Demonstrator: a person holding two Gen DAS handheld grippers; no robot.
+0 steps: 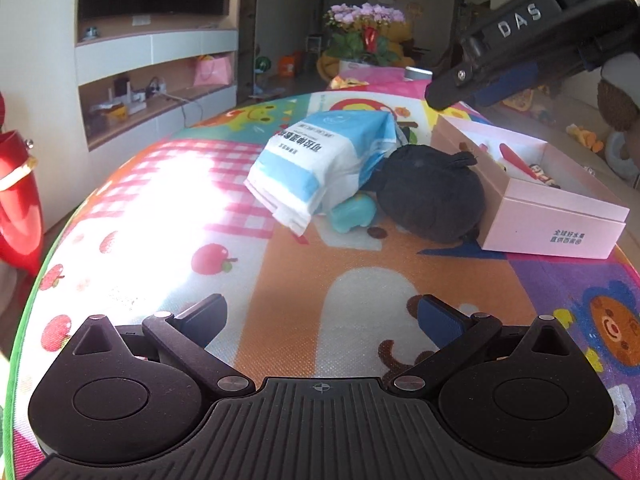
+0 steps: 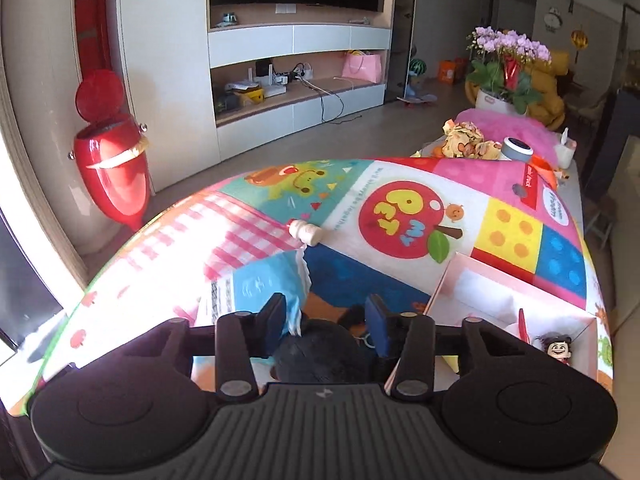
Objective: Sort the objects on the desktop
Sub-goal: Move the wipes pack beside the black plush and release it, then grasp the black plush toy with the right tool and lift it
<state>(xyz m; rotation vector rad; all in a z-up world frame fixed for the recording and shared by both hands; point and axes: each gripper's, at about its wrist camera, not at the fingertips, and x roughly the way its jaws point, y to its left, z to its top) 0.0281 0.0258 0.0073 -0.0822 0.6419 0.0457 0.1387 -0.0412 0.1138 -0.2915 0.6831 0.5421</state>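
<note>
A black round pouch (image 1: 430,196) lies on the colourful mat (image 1: 280,280) between a blue-and-white tissue pack (image 1: 320,164) and an open pink box (image 1: 552,208). A teal toy (image 1: 352,212) sticks out under the pack. My left gripper (image 1: 320,320) is open and empty, low over the mat, short of these things. My right gripper (image 2: 326,322) is open and hovers above the pouch (image 2: 320,354), apart from it; it shows in the left wrist view (image 1: 460,92) above the box. A small white bottle (image 2: 306,234) lies beyond the pack (image 2: 256,284).
The pink box (image 2: 452,280) holds a red item (image 2: 523,326) and a small figurine (image 2: 558,348). A red bin (image 2: 112,160) stands on the floor left of the table. A flower pot (image 2: 504,68) and a grey cylinder (image 2: 516,148) sit at the far end.
</note>
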